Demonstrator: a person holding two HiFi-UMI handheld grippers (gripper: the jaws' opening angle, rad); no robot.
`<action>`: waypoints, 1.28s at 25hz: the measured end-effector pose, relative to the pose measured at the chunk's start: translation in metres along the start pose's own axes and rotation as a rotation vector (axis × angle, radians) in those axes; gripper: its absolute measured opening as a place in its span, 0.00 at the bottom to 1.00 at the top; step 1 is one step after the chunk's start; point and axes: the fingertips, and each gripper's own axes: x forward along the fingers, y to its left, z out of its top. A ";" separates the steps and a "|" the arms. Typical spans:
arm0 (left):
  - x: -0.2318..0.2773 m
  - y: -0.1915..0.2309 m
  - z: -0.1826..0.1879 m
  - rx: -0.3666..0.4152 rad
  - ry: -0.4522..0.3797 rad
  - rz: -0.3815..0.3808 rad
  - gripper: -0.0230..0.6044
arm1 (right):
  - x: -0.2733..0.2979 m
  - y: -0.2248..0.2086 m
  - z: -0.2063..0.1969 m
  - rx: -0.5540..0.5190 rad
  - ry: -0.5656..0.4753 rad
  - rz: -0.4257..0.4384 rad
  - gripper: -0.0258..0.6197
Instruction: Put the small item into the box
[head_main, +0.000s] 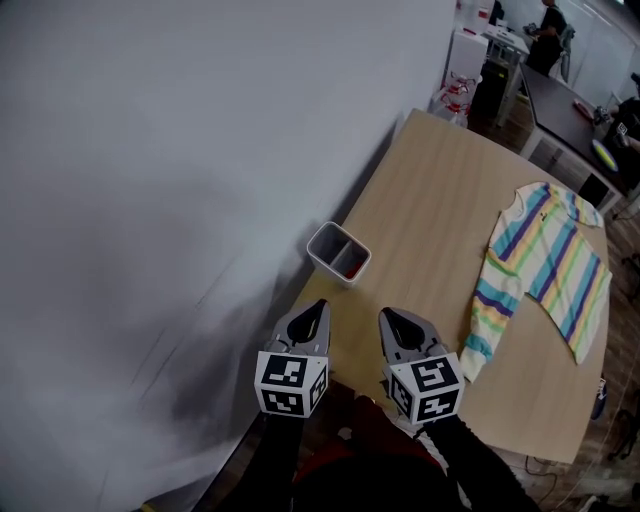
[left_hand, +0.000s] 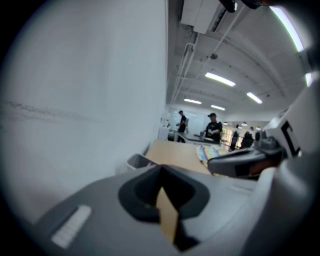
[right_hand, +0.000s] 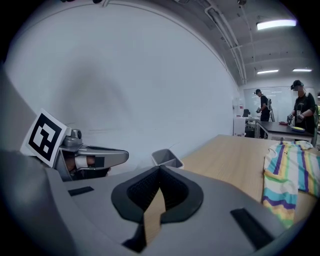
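Our left gripper (head_main: 319, 305) and right gripper (head_main: 386, 314) sit with jaws clenched, empty — a careless reach could knock the box (head_main: 313, 248) off the worktop (head_main: 440, 220) edge.

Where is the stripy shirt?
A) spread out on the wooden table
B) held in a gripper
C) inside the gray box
A: the stripy shirt lies spread on the wooden table, well apart from the gray box.
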 end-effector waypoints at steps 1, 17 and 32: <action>-0.004 -0.001 0.000 -0.001 -0.004 0.001 0.04 | -0.003 0.002 0.000 -0.005 -0.001 0.000 0.05; -0.059 -0.008 -0.005 -0.021 -0.039 0.017 0.04 | -0.035 0.034 -0.004 -0.009 -0.022 0.030 0.05; -0.098 -0.020 -0.013 -0.041 -0.069 0.042 0.04 | -0.064 0.040 -0.011 0.010 -0.041 0.015 0.05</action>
